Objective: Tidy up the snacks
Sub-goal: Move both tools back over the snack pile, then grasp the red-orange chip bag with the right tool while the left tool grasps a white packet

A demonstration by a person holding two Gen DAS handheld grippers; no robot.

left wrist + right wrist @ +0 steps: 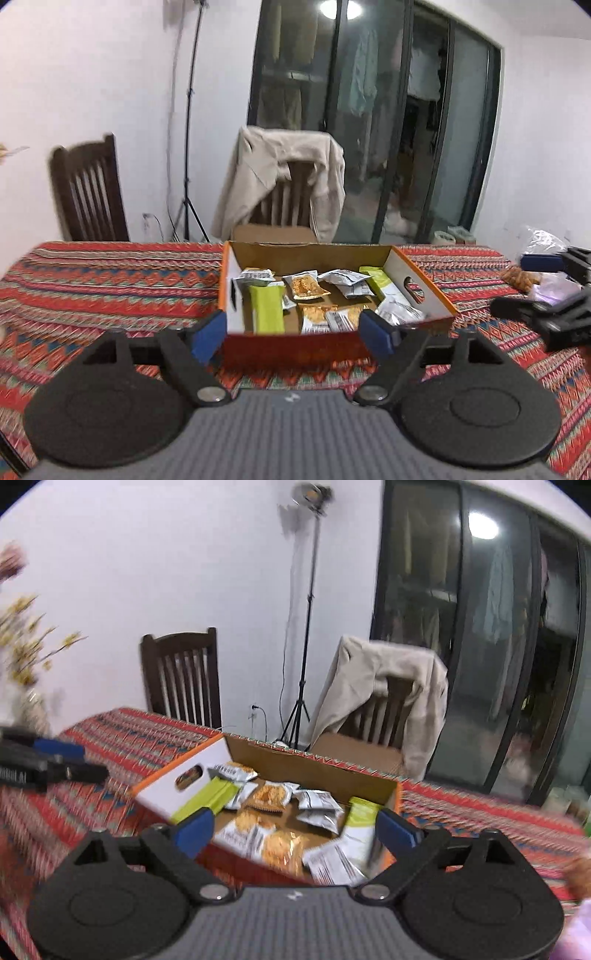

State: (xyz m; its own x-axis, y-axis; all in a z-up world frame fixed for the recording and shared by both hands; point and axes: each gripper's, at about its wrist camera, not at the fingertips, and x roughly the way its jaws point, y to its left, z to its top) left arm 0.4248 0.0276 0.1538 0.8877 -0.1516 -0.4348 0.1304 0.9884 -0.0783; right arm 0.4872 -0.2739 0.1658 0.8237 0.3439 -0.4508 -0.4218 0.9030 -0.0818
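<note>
on the patterned desk (110, 280) sat the orange box (424, 291), snack packets (306, 286) lying loose inside. before the box, the left claw (291, 334) and right claw (295, 830) each hung spread apart, empty.

The left hand-held gripper (293, 334) is held level, its blue-padded fingers (207, 334) spread wide with nothing between them. The right hand-held gripper (295, 830) tilts slightly, its fingers (397, 832) likewise spread wide and gripping nothing. Each appears blurred at the edge of the other's view.
</note>
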